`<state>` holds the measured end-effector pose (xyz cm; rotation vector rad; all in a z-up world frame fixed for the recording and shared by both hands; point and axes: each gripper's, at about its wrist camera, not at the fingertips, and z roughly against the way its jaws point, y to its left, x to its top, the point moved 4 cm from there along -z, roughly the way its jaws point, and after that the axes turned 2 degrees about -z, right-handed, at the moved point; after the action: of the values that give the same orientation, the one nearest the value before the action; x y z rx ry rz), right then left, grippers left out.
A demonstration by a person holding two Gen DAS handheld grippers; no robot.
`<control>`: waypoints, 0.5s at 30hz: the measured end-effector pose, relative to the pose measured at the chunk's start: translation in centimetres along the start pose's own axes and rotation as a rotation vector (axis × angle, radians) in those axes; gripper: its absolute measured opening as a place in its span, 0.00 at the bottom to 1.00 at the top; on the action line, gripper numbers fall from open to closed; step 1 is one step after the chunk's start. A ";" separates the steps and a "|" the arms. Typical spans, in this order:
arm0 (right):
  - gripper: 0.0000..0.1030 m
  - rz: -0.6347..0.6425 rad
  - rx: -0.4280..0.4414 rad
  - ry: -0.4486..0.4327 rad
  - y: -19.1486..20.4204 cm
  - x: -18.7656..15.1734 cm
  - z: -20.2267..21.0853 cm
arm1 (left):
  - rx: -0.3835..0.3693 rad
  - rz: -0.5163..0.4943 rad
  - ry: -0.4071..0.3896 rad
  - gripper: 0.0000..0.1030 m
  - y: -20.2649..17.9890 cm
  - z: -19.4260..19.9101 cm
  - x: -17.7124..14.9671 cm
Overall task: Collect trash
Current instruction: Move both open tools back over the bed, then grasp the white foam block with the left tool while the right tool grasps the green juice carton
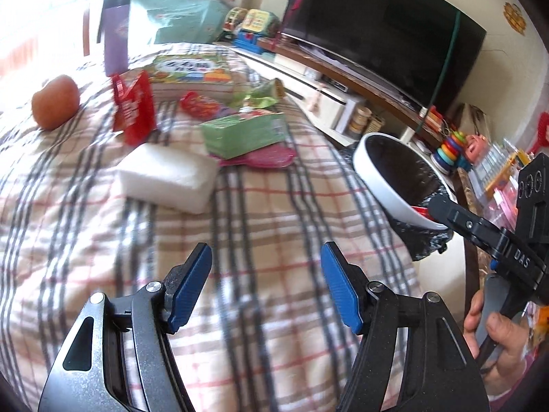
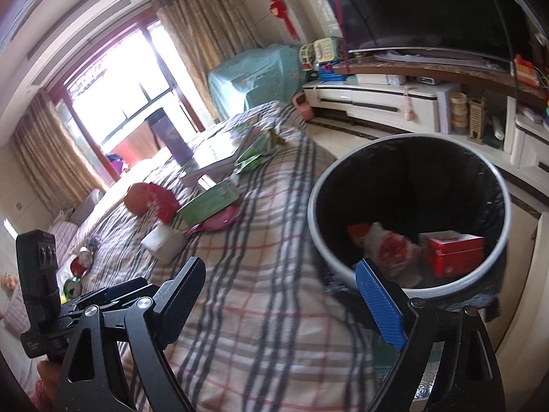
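Observation:
A white trash bin (image 2: 408, 213) with a black liner stands beside the plaid-covered table (image 2: 260, 274). Inside it lie a red box (image 2: 453, 252) and a white-and-red wrapper (image 2: 387, 250). My right gripper (image 2: 284, 295) is open and empty at the bin's near rim. My left gripper (image 1: 266, 285) is open and empty above the plaid cloth (image 1: 240, 223). On the table lie a red packet (image 1: 133, 110), a red wrapper (image 1: 199, 104), a green wrapper (image 1: 260, 96), a green box (image 1: 243, 132) on a pink lid (image 1: 264, 158), and a white block (image 1: 168, 178). The bin (image 1: 391, 178) shows in the left view with the right gripper's finger (image 1: 456, 216) at its rim.
An apple (image 1: 55, 101), a colourful book (image 1: 192, 72) and a purple container (image 1: 115, 34) are on the table's far part. A TV (image 1: 387, 31) on a long cabinet (image 2: 394, 99) runs along the right. Toys (image 1: 453, 151) sit near the bin. A curtained window (image 2: 120, 103) is at the far end.

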<state>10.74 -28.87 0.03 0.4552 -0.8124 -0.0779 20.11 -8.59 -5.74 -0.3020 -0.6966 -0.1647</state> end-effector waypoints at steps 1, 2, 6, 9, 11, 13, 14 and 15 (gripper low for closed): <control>0.88 0.009 -0.001 0.007 0.4 -0.1 -0.2 | 0.006 0.005 0.000 0.65 0.3 0.0 0.0; 0.88 0.014 -0.001 0.013 0.7 -0.2 -0.4 | 0.016 0.012 -0.001 0.65 0.8 0.0 -0.1; 0.88 0.032 0.015 0.028 1.9 -0.4 -1.1 | 0.091 0.046 -0.005 0.65 2.8 -0.6 0.5; 0.88 0.045 0.019 0.038 2.6 -0.5 -1.5 | 0.135 0.068 -0.013 0.65 4.4 -1.6 1.4; 0.88 0.051 0.021 0.043 3.1 -0.4 -1.9 | 0.169 0.076 -0.016 0.65 5.3 -2.4 2.0; 0.88 0.055 0.024 0.050 3.4 -0.5 -2.4 | 0.194 0.089 -0.005 0.65 6.3 -3.3 2.4; 0.88 0.057 0.025 0.056 3.7 -0.5 -2.7 | 0.181 0.104 0.003 0.65 6.9 -3.7 2.5; 0.88 0.059 0.026 0.060 3.9 -0.5 -2.9 | 0.156 0.118 0.003 0.65 7.2 -3.8 2.6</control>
<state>12.07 -24.14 -0.40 0.4557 -0.7684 0.0008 26.17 -3.15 -8.39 -0.1929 -0.6825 0.0012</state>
